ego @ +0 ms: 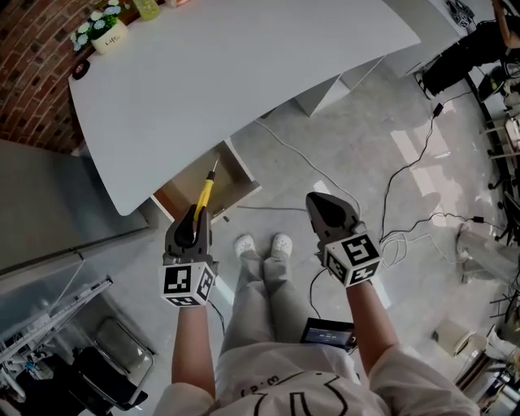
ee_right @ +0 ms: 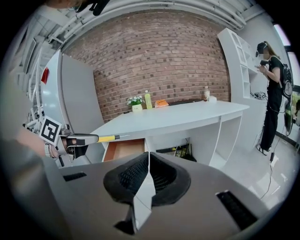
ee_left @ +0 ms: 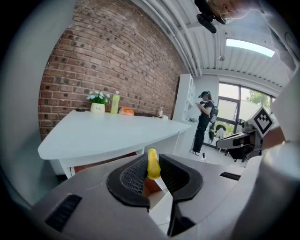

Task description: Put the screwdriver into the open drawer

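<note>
A yellow-handled screwdriver (ego: 205, 193) sticks forward out of my left gripper (ego: 197, 214), whose jaws are shut on its handle. Its metal tip hangs over the open wooden drawer (ego: 231, 169) under the white table (ego: 244, 65). In the left gripper view the yellow handle (ee_left: 153, 165) stands pinched between the black pads. The right gripper view shows the screwdriver (ee_right: 106, 138) held level, just left of and above the drawer (ee_right: 123, 149). My right gripper (ego: 319, 201) hovers over the floor to the right of the drawer, shut with nothing in it; its pads (ee_right: 140, 174) meet.
A flower pot (ego: 106, 32) and a yellow-green bottle (ego: 147, 8) stand at the table's far edge by the brick wall. A grey cabinet (ego: 49, 203) stands left of the drawer. Cables (ego: 406, 175) trail over the floor at right. A person (ee_right: 273, 93) stands by white shelves.
</note>
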Motion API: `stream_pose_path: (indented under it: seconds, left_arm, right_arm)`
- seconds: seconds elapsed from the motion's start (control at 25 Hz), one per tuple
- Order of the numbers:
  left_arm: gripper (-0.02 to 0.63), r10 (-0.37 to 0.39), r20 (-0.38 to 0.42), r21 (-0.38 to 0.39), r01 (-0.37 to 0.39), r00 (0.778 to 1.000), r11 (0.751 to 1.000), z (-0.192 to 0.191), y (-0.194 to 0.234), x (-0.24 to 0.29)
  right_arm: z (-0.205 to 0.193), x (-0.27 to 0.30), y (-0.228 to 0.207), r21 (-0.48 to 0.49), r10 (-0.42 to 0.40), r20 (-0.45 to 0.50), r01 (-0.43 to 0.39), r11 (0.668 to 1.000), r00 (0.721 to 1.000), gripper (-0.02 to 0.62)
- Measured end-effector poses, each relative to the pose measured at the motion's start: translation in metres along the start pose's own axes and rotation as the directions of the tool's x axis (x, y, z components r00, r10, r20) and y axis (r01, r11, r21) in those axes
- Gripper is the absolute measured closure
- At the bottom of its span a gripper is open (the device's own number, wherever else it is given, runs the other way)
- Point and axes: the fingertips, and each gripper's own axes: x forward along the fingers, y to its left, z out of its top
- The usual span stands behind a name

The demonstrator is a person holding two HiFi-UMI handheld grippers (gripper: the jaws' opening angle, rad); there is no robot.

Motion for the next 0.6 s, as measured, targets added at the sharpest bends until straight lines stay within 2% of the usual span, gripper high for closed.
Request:
stream_pose_path:
  seconds: [0.32,0.6]
  left_arm:
    - [0.526,-0.01,-0.062,-0.013,0.009,0.998,1.0,-0.055,0.014,0.034]
    - [0.526,-0.033,-0.115,-0.012,0.032,0.993,0.999,-0.089,0.027,0.065]
  right_arm:
    - [-0.053,0.021,-0.023,0.033,-0.012,-0.041,0.014,0.999,0.999,0.574]
    - [-0.08,0.046,-0.032,0.07,-0.01,-0.05,0.014,0.997,0.999,0.574]
